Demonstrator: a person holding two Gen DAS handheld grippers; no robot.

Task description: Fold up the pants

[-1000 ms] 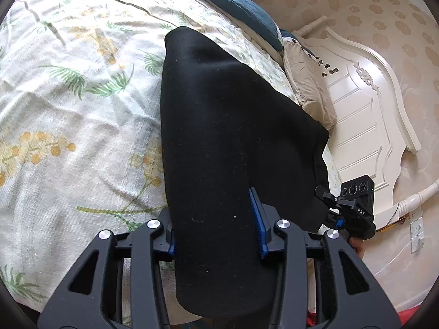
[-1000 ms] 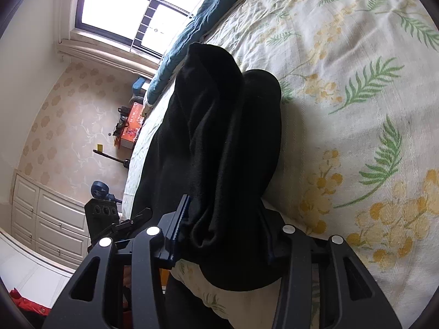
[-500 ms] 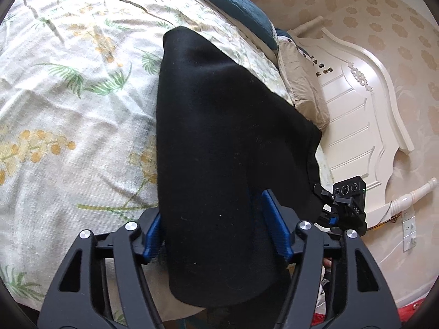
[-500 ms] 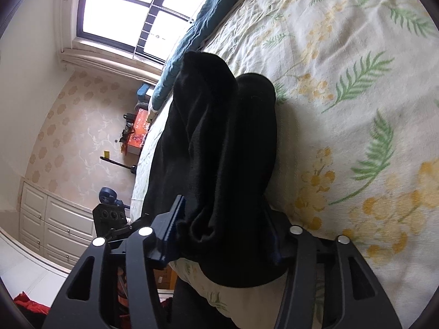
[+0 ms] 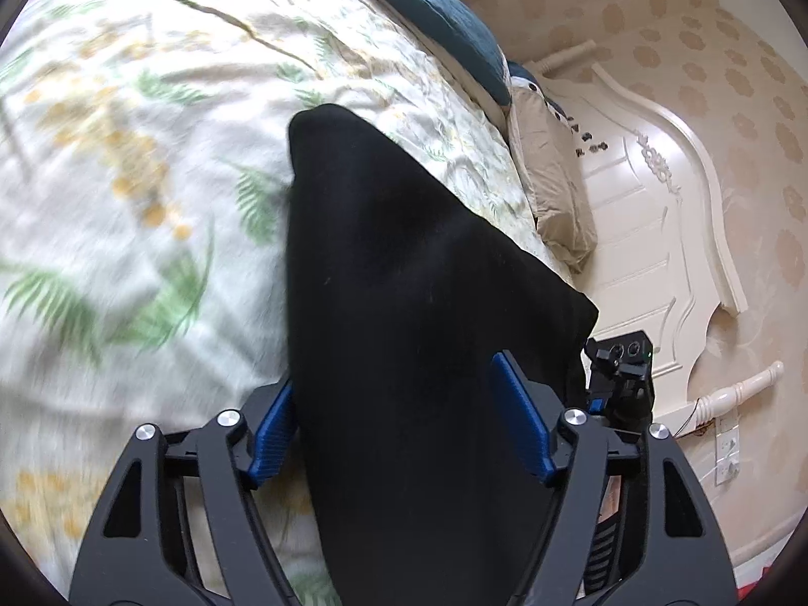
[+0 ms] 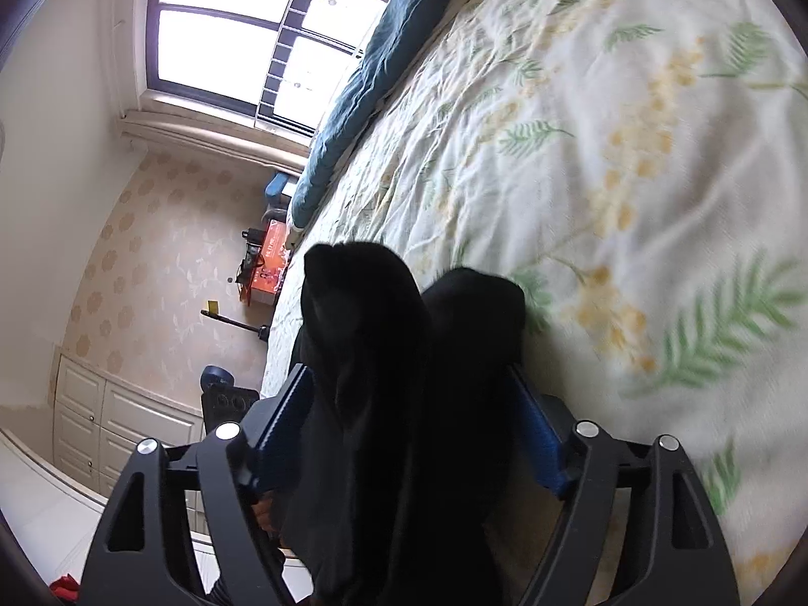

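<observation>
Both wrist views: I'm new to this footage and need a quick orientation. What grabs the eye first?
The black pants dominate, lying along the near edge of the floral bedspread. The left gripper and right gripper straddle the cloth, their jaws having just been opening, with blue pads bared. A bright window glares beyond the bed.

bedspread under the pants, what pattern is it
The bedspread is cream with green fern leaves and yellow blossom sprigs, clearest in the right wrist view.
</observation>
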